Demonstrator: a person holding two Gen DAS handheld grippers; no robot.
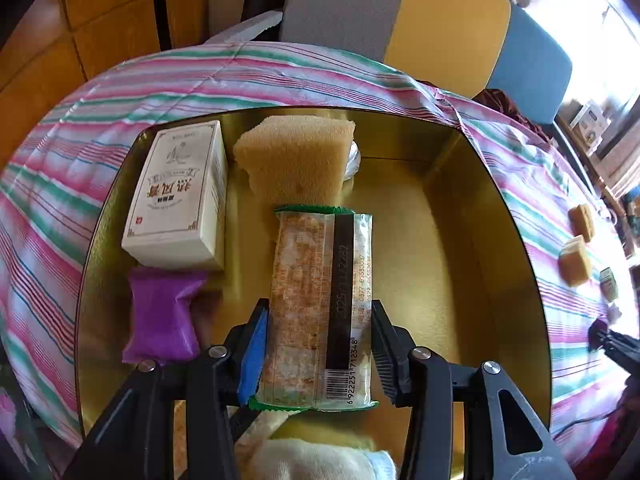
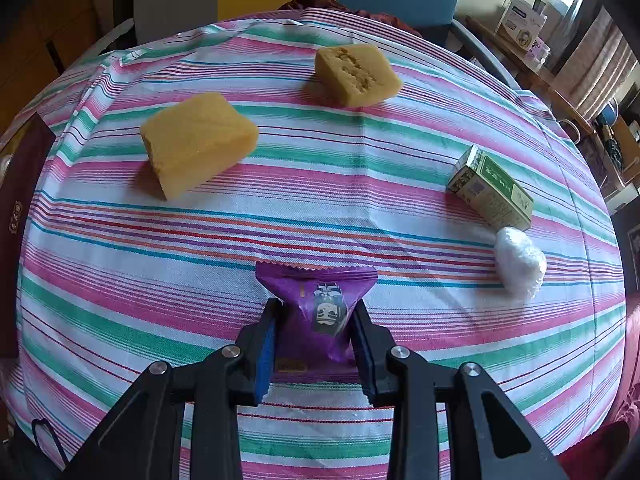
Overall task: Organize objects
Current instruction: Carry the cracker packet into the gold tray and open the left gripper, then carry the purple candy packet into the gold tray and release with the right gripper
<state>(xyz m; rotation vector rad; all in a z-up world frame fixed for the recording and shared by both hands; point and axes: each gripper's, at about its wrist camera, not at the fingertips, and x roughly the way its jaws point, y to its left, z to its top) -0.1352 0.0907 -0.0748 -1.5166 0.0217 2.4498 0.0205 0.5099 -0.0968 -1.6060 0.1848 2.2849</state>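
Left tongs [image 1: 316, 344]: clamped on long clear-wrapped cracker pack [image 1: 320, 300], green ends, barcode up, over gold tray [image 1: 460, 220]. Right tongs [image 2: 316, 344]: clamped on purple snack pkt [image 2: 320, 308] w/ panda print, on striped table [image 2: 320, 220].

Striped tablecloth [image 2: 320, 208] bears gold tray [image 1: 460, 208], two sponges [image 2: 198, 142], green box [image 2: 494, 194], white wad [image 2: 520, 264].

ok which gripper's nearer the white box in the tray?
Left. The left gripper, shut on a long snack pack, is over the gold tray beside the white box; the right gripper is outside the tray.
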